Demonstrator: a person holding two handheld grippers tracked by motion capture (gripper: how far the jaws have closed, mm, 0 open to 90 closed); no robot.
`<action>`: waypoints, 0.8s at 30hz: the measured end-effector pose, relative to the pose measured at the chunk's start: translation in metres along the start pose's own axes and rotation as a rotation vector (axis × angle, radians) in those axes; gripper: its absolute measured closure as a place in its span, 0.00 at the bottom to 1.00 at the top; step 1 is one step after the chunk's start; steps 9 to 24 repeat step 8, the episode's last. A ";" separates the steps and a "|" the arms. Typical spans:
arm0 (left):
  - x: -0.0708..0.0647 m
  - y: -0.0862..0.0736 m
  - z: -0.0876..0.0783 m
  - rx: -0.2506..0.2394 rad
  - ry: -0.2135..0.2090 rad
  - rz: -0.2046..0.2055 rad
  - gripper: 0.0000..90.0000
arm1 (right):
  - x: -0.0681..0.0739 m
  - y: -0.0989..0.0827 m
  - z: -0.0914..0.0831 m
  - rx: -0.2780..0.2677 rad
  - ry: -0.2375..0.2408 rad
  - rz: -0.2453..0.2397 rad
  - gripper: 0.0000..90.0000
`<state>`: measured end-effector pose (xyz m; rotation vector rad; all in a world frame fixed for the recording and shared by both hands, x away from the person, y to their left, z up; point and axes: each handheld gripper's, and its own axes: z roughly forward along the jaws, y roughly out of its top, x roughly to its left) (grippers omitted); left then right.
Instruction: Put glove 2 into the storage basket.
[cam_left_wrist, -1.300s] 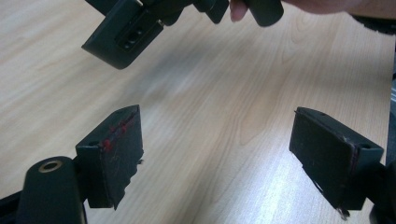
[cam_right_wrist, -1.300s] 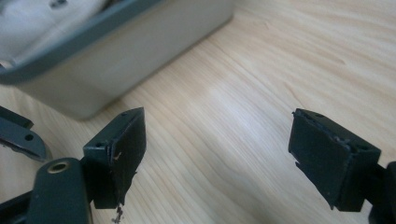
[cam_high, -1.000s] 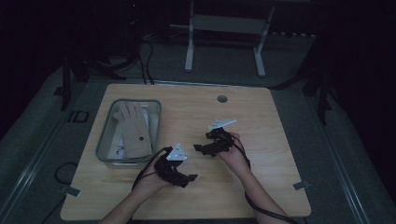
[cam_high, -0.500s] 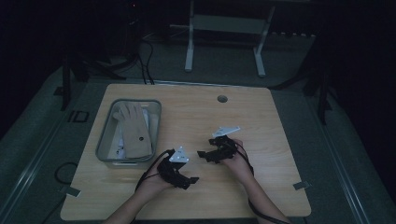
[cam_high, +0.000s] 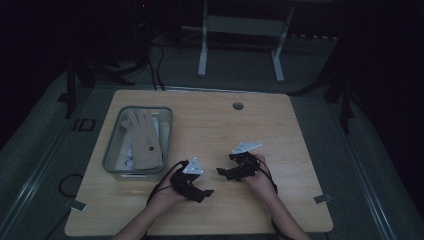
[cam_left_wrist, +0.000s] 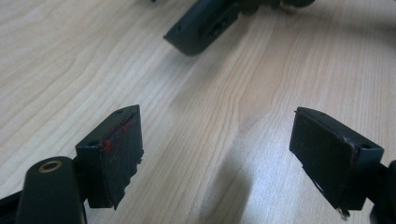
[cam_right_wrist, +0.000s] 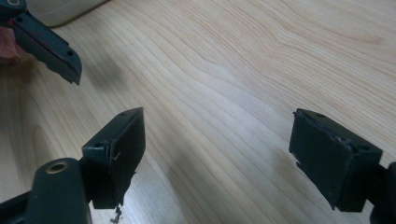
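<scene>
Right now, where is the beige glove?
In the high view, the beige glove lies inside the metal tray on the table's left side, just beyond the left gripper.

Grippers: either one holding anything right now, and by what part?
Nothing is held. The left gripper and the right gripper both stand open over the bare wooden table. The glove lies in the tray, untouched.
</scene>
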<state>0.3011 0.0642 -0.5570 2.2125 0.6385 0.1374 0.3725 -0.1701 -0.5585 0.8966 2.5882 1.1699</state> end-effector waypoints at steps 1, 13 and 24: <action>0.000 0.000 0.001 0.001 -0.001 0.000 0.20 | -0.001 -0.001 0.000 -0.002 -0.001 0.003 0.20; -0.001 0.000 0.003 0.006 -0.004 0.008 0.20 | -0.006 -0.003 -0.004 -0.025 -0.025 0.020 0.20; -0.001 0.000 0.003 0.006 -0.004 0.008 0.20 | -0.006 -0.003 -0.004 -0.025 -0.025 0.020 0.20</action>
